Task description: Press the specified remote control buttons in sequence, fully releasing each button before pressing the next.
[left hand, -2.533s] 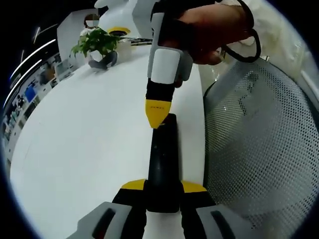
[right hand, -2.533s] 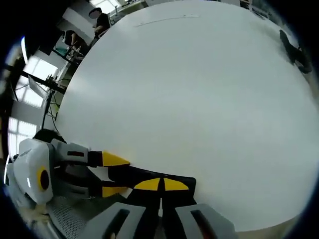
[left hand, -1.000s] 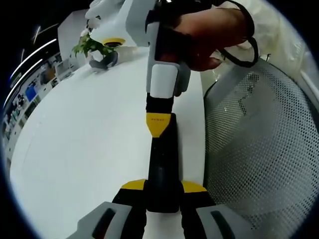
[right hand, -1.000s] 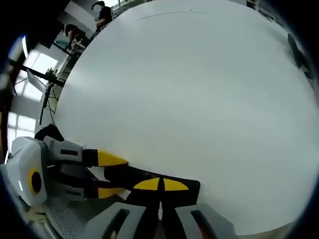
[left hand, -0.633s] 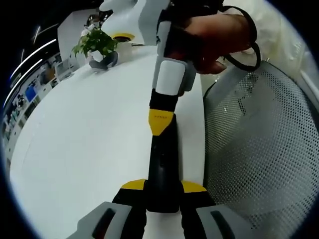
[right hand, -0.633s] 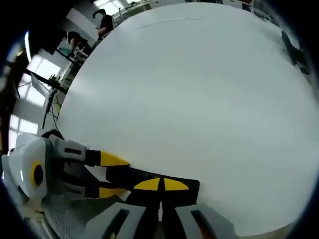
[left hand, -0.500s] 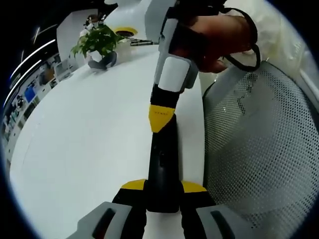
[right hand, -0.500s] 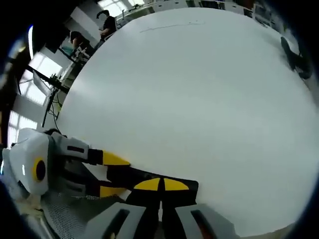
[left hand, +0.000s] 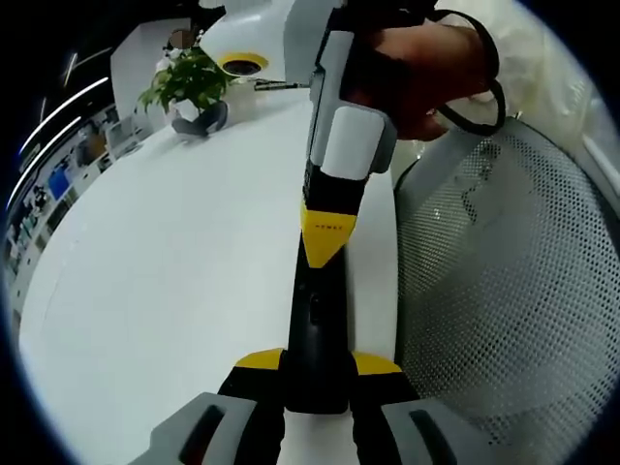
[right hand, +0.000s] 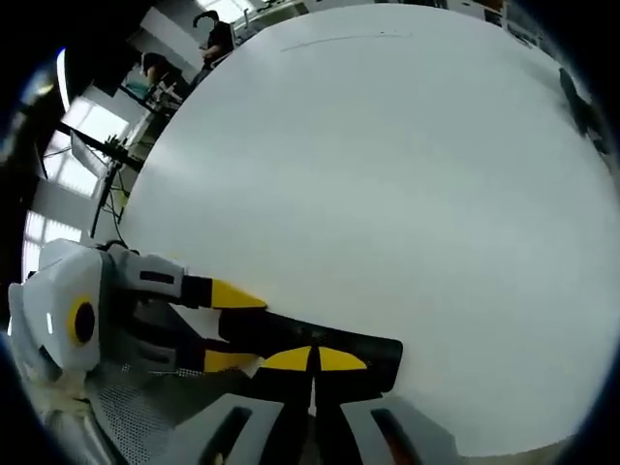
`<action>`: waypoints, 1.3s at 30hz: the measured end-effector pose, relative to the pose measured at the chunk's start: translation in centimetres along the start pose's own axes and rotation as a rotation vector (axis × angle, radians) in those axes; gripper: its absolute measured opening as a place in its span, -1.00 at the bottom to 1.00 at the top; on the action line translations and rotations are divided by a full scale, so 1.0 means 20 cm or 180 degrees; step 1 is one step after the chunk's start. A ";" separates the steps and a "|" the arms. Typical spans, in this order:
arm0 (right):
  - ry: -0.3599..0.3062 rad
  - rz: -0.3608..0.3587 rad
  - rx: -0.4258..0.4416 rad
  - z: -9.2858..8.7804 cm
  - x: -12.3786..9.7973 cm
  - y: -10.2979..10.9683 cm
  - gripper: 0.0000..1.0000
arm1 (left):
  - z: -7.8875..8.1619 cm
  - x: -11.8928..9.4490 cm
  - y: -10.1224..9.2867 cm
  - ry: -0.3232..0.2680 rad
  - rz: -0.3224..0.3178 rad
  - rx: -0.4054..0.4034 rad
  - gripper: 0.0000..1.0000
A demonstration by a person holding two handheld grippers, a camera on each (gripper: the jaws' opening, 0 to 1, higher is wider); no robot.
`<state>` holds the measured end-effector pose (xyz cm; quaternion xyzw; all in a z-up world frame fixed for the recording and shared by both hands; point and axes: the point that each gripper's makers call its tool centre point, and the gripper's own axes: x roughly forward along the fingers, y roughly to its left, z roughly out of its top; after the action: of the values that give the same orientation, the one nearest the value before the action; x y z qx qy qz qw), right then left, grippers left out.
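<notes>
A long black remote control [left hand: 315, 310] lies over the white table's edge, its near end clamped between my left gripper's [left hand: 318, 361] yellow-tipped jaws. From above, a hand brings in my right gripper [left hand: 325, 244], jaws shut together. Its yellow tip rests on the remote's upper face about halfway along. In the right gripper view the shut right gripper [right hand: 312, 360] sits on top of the remote [right hand: 291, 334]. My left gripper [right hand: 232, 327] comes in from the left there and holds the remote's end. The buttons under the tip are hidden.
The white round table [left hand: 174, 252] spreads wide to the left and ahead [right hand: 387, 174]. A potted green plant [left hand: 189, 82] stands at its far side. A grey mesh chair back [left hand: 504, 271] is close on the right. Two people [right hand: 218, 34] are far off beyond the table.
My right gripper's tip has slid along the remote towards the left gripper, from near the far end to about the middle. The left gripper keeps its hold.
</notes>
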<state>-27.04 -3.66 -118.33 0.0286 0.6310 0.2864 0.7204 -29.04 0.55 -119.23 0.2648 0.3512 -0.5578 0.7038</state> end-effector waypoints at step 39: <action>-0.0053 -0.0053 -0.0167 -0.04 0.01 0.02 -1.00 | 0.01 0.00 0.00 0.0066 -0.0009 0.0022 -0.52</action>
<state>-27.95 -3.49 -118.40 0.0069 0.6174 0.2966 0.7285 -29.07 0.40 -119.22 0.2726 0.3570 -0.5573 0.6984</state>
